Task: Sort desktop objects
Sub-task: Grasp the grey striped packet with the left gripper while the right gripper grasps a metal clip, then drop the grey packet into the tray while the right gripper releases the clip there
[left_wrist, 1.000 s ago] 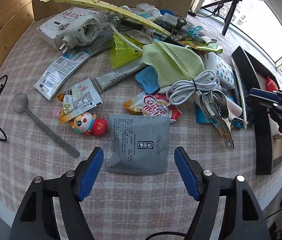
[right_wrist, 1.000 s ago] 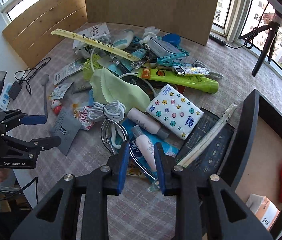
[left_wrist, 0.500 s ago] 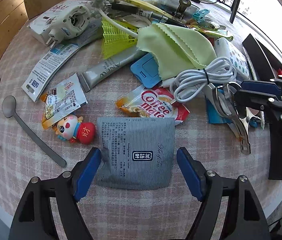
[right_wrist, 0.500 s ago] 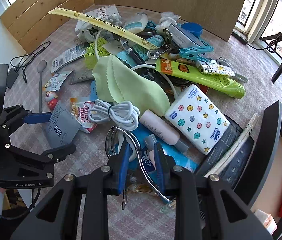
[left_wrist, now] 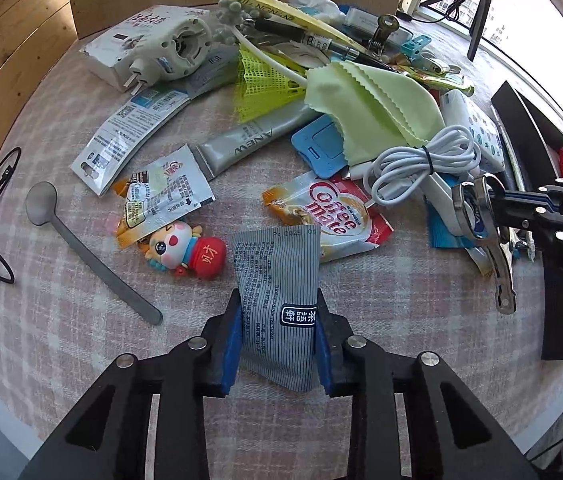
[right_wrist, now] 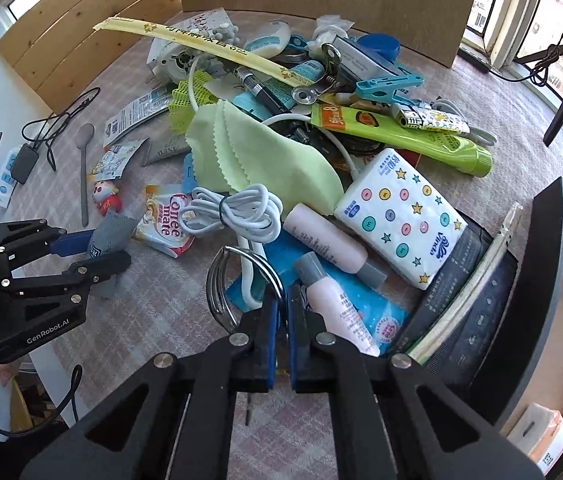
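Sorting barely begun — nearly the whole heap still crowds the table [left_wrist: 61,360], while the black tray [right_wrist: 553,280] at its right edge holds only a few small items. Your left hand-held gripper [left_wrist: 277,344] is closing on the grey striped sachet [left_wrist: 277,280], which sits between its blue pads at the table's near edge, beside the Coffee-mate packet [left_wrist: 333,216]. Your right hand-held gripper [right_wrist: 281,332] is clenched on the metal tongs [right_wrist: 221,280] — near the right edge, by the tray.

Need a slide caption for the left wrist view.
Left tool closing on grey sachet beside the Coffee-mate packet on the cluttered table.
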Demonstrator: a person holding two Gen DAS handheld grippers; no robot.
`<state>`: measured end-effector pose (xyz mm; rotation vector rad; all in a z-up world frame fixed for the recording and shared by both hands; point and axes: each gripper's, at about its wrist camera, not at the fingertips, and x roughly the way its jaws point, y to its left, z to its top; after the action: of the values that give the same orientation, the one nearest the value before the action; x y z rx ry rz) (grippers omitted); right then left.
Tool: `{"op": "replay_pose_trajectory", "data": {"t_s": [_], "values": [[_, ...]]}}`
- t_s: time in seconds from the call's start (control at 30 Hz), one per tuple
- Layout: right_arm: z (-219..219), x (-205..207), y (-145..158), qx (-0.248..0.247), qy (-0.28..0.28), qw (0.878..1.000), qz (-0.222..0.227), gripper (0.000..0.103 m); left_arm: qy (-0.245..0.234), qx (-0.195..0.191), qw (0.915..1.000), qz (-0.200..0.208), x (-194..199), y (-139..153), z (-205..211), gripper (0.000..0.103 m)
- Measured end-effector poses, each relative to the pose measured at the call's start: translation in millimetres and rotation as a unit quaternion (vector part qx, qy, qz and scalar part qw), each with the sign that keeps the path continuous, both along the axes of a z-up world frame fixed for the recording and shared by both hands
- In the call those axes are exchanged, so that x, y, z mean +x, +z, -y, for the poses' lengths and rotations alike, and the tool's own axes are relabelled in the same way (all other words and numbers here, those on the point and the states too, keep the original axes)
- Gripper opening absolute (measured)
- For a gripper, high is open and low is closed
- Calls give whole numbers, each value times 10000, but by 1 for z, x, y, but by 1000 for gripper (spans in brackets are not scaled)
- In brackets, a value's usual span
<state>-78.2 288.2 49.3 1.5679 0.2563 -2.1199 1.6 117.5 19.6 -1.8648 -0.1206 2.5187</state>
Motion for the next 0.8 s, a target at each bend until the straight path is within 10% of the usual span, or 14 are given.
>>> {"op": "replay_pose_trajectory", "data": {"t_s": [0.53, 0.8], "values": [[-53, 20, 49, -520, -806, 9947, -363, 3, -97, 352, 9976, -593, 16, 66, 6, 26], [-148, 34, 82, -378, -1796, 9803, -723, 3, -821, 527, 9916, -845, -28, 85, -80, 26]]}}
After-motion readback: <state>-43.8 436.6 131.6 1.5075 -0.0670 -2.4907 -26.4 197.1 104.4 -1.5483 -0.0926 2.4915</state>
